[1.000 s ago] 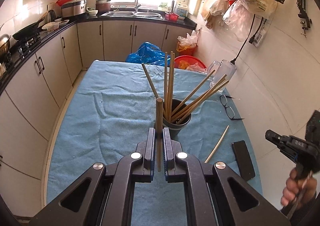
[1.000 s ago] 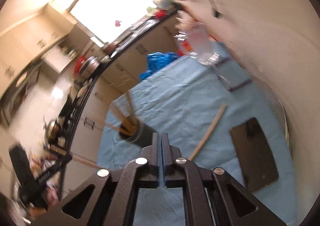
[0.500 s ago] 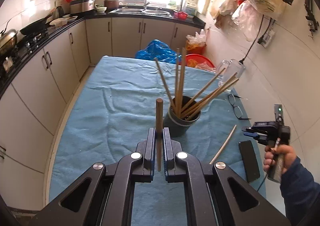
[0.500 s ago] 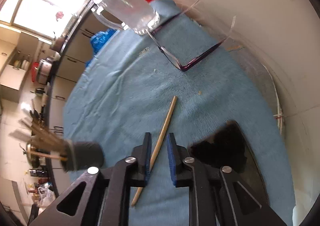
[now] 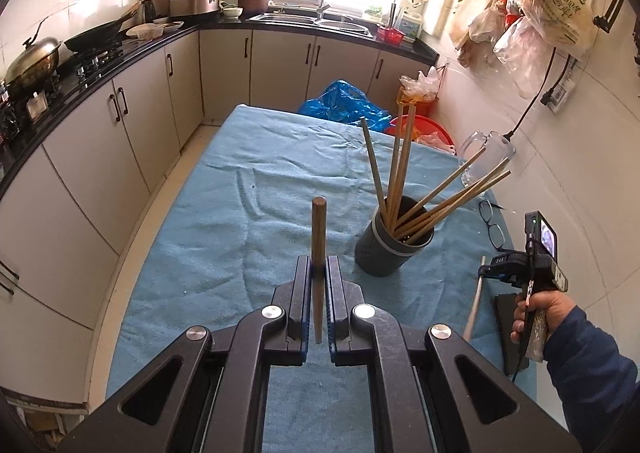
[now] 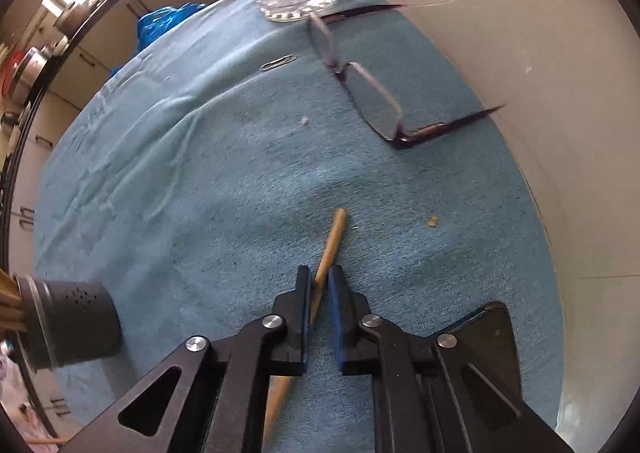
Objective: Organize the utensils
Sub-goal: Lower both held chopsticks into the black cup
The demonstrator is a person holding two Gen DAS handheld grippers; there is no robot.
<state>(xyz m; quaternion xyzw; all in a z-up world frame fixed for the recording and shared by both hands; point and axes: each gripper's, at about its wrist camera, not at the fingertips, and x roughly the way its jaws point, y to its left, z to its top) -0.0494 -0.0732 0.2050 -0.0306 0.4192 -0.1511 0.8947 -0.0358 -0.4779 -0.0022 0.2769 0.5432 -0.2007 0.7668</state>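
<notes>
1. A pale chopstick (image 6: 333, 241) lies on the blue cloth (image 6: 208, 173), near right; the right gripper (image 6: 319, 281) is closing on it.
2. The left gripper (image 5: 319, 267) clamps an upright brown chopstick (image 5: 318, 237).
3. The grey holder (image 5: 390, 243), further right, holds more chopsticks.

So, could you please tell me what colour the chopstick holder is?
The holder is dark grey, seen best in the left wrist view.

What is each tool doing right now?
Left tool: shut on a dark chopstick.
Right tool: shut on a pale chopstick lying on the cloth.
</notes>
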